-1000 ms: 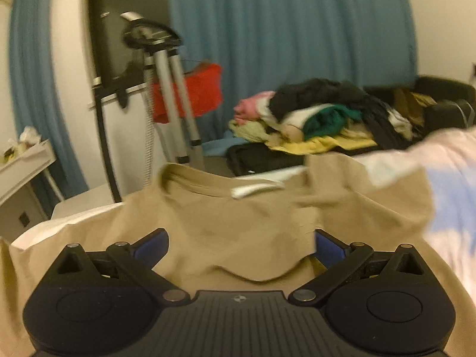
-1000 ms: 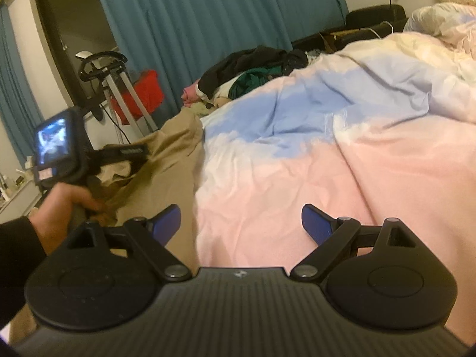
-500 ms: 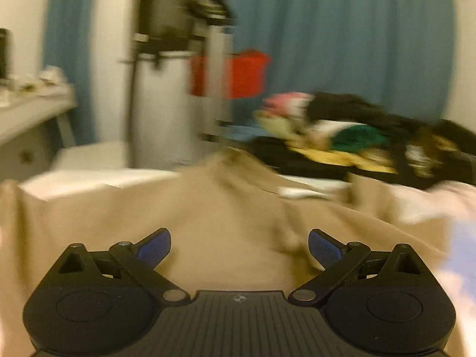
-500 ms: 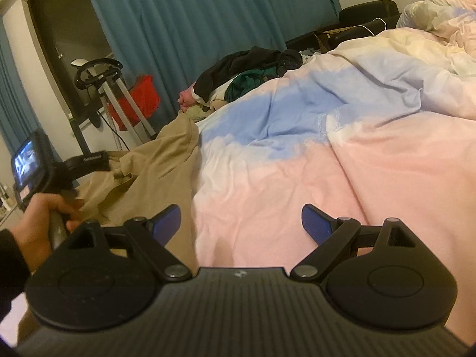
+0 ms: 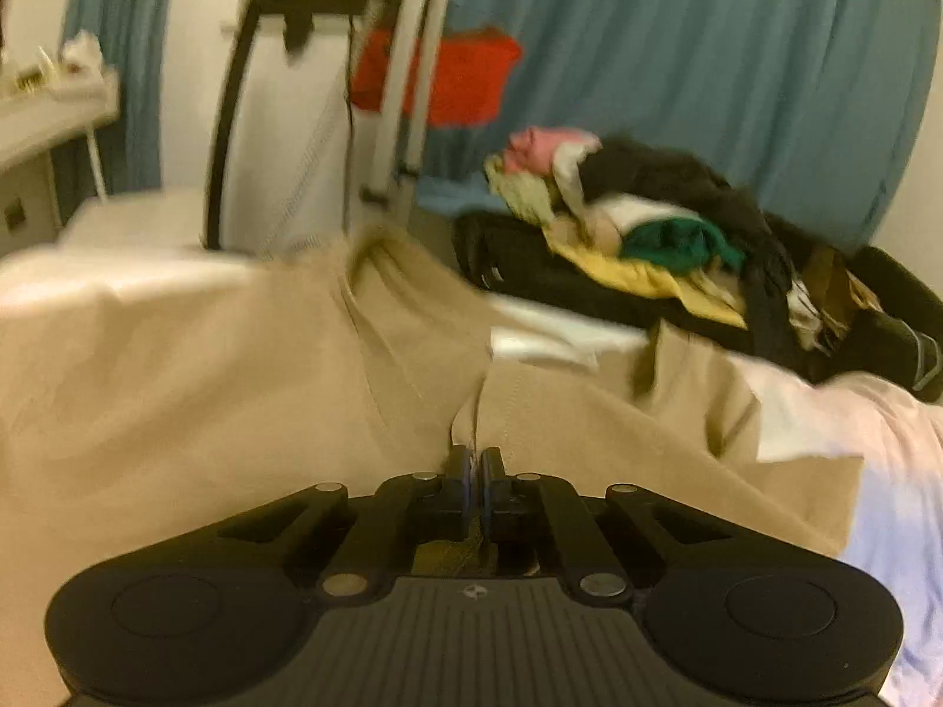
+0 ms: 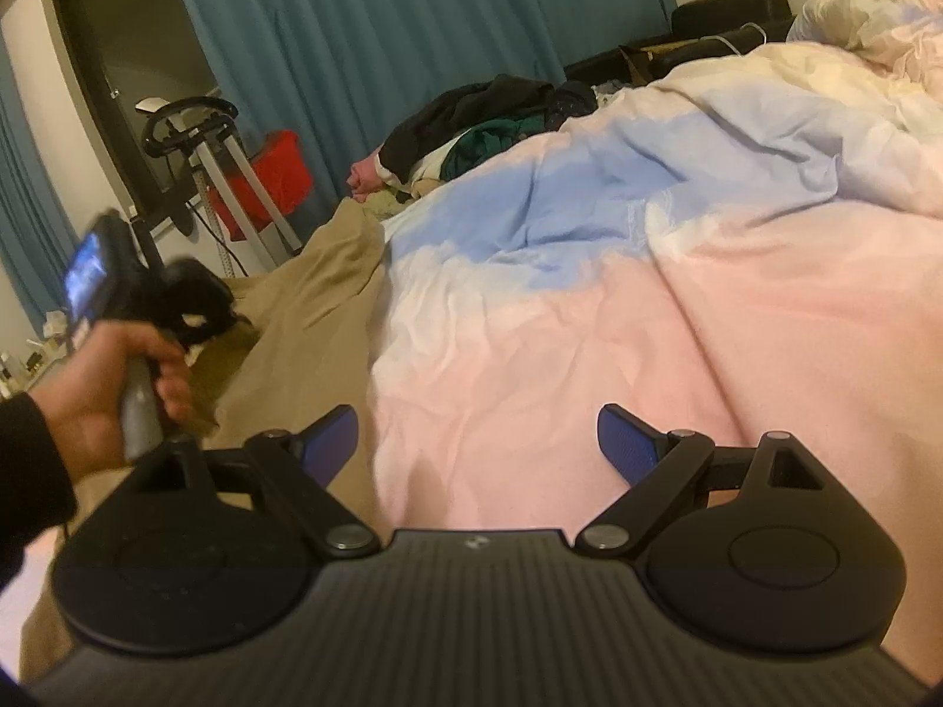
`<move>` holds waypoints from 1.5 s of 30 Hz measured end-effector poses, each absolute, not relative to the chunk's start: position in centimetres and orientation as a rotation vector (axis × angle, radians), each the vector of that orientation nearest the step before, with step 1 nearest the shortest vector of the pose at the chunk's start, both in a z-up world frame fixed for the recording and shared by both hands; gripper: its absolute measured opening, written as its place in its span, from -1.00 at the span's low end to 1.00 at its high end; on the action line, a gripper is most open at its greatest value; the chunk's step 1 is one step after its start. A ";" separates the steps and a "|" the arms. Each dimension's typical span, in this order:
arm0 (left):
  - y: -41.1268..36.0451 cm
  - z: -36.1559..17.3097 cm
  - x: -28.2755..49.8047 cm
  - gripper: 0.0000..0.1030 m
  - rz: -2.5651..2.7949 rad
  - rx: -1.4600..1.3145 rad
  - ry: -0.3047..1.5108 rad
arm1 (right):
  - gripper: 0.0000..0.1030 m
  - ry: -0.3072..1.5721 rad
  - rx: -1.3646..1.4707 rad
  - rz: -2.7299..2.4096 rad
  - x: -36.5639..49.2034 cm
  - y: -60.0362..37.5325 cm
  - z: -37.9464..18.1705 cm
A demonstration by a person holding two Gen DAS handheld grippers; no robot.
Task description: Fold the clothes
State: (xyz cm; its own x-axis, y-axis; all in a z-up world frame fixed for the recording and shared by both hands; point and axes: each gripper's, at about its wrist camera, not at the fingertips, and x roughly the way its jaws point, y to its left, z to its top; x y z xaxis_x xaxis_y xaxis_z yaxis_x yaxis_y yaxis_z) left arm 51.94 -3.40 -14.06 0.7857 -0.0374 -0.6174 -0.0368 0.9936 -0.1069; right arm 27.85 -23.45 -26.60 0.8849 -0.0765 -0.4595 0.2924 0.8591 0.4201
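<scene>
A tan shirt (image 5: 236, 389) lies spread over the near left side of the bed, its collar toward the far edge. My left gripper (image 5: 474, 465) is closing tight, and its blue pads pinch a raised fold of the shirt near the collar. In the right wrist view a hand (image 6: 106, 400) holds that left gripper (image 6: 200, 318) over the tan shirt (image 6: 312, 324). My right gripper (image 6: 477, 442) hovers open above the pink and blue duvet (image 6: 648, 324), just right of the shirt's edge, with nothing between its fingers.
A pile of mixed clothes (image 5: 648, 224) sits on a black case past the bed's far edge. A metal stand (image 5: 406, 88) with a red cloth (image 5: 465, 82) rises before blue curtains (image 5: 707, 59). A white shelf (image 5: 53, 118) stands at the left.
The left gripper's jaws went from wide open to closed on a fold of the tan shirt, and it shifted left and rolled. The right gripper stayed still and open.
</scene>
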 end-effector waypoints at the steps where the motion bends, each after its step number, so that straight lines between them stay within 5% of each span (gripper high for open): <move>1: -3.2 -13.9 52.0 -0.92 0.029 -0.092 0.657 | 0.74 0.447 0.497 -0.198 28.0 -23.4 -26.6; 4: -2.4 -14.0 52.0 -0.88 0.059 -0.062 0.641 | 0.74 0.445 0.487 -0.193 28.1 -23.3 -26.6; 7: -1.2 -13.7 51.0 -0.53 0.015 -0.092 0.630 | 0.74 0.443 0.491 -0.194 28.0 -23.3 -26.6; 9: -0.9 -12.7 49.4 -0.08 -0.001 -0.075 0.626 | 0.74 0.434 0.487 -0.186 28.0 -23.2 -26.3; 12: -1.1 -10.3 45.1 0.34 -0.052 -0.025 0.584 | 0.74 0.412 0.457 -0.168 27.7 -22.7 -25.5; 14: -1.2 -8.6 41.7 0.52 -0.073 0.008 0.550 | 0.74 0.397 0.443 -0.151 27.4 -22.3 -24.9; 23: -1.0 -4.8 24.7 0.97 -0.121 -0.008 0.486 | 0.74 0.310 0.368 -0.094 24.3 -20.5 -21.4; 34: 1.4 -2.5 8.5 0.99 -0.135 -0.073 0.446 | 0.74 0.283 0.218 -0.040 19.1 -17.4 -19.9; 45: 2.6 -4.1 7.1 0.99 -0.144 -0.040 0.408 | 0.74 0.281 0.187 -0.039 19.1 -16.2 -20.2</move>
